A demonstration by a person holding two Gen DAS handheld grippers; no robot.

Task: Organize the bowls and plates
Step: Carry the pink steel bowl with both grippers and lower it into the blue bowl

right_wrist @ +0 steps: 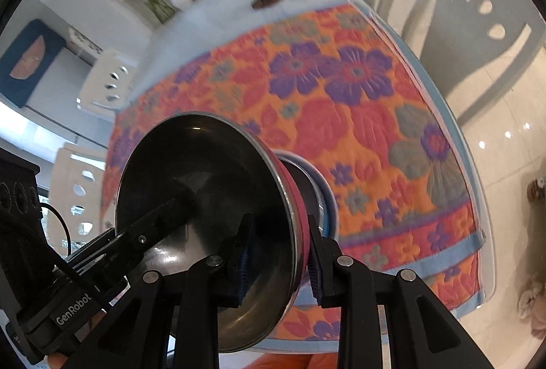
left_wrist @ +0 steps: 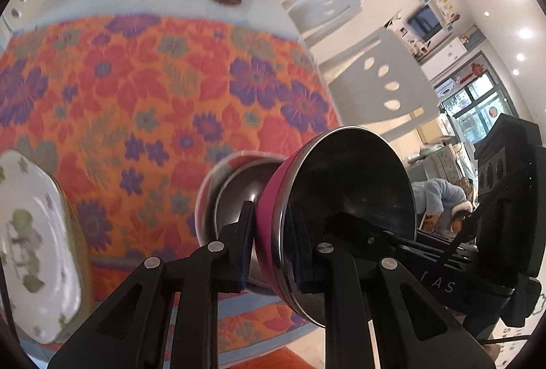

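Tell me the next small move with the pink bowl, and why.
Probably lower the pink bowl into the second steel bowl on the floral cloth. Both the left gripper and right gripper clamp its rim, holding it tilted just above.

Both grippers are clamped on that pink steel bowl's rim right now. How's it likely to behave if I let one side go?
The pink bowl looks like thin, rigid steel, so probably light and stiff. Its polished wall seems slippery under the left gripper and right gripper. Held on edge by the rim, it would likely pivot or slide toward the second bowl below.
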